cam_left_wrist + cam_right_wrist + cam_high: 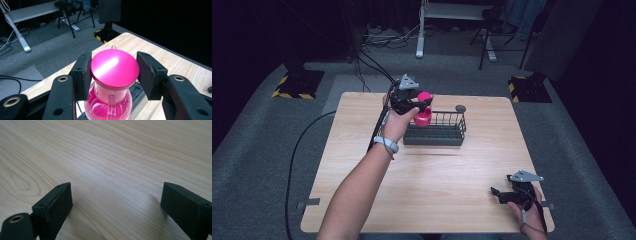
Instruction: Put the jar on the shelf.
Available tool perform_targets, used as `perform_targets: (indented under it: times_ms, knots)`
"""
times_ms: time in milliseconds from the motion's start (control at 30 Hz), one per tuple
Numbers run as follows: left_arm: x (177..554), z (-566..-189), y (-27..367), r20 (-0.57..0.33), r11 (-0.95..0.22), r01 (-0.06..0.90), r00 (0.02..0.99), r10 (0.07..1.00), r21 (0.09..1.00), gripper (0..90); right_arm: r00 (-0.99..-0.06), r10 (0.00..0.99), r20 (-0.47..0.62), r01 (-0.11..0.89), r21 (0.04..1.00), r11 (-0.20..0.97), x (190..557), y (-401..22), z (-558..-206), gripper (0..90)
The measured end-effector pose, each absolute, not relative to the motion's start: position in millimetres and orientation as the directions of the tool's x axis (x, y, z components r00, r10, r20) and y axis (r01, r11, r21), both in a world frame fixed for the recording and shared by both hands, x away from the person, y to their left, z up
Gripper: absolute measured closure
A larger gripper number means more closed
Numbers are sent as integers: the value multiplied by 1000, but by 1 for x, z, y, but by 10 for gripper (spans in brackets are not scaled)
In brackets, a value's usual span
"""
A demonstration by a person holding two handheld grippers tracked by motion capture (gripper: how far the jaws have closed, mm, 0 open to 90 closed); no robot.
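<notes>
Flanking the glossy lid of a pink bottle [113, 82], the left gripper [113, 72]'s jaws are standing on either side of it: the left pad is touching the lid's rim, while the right pad is sitting a sliver off — so I cannot tell whether the grip is truly clamped or just loosening. Holding by the wide lid makes sense; the cap overhangs the narrower neck, giving the pads a ledge. In the high view the bottle [423, 111] is hanging upright over the near-left corner of the wire basket [447, 131], seemingly positioned either for lowering in or for lifting out. A dark round knob [460, 108] is sitting at the basket's far-right corner.

The right gripper [116, 200] is idling with its jaws wide apart and nothing between them, resting low over the bare wooden table [105, 157]. In the high view it [512, 192] is lying well away from the basket, toward the table's near-right edge — likely parked there to stay out of the way.
</notes>
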State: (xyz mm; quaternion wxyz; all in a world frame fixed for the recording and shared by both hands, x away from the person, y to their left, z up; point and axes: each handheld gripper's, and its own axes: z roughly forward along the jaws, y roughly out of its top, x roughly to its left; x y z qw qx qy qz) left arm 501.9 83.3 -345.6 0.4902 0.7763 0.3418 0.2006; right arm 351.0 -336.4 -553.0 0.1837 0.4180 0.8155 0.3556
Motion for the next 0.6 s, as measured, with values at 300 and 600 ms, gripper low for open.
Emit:
perform_targets:
  times_ms: [300, 600]
  knots:
    - [517, -359, 71, -22, -299, 342, 690, 723, 891, 483, -583, 812, -2, 551, 734, 398, 351, -336, -553, 105]
    - [528, -374, 63, -29, -308, 356, 694, 720, 882, 483, -583, 812, -2, 551, 734, 398, 351, -336, -553, 105]
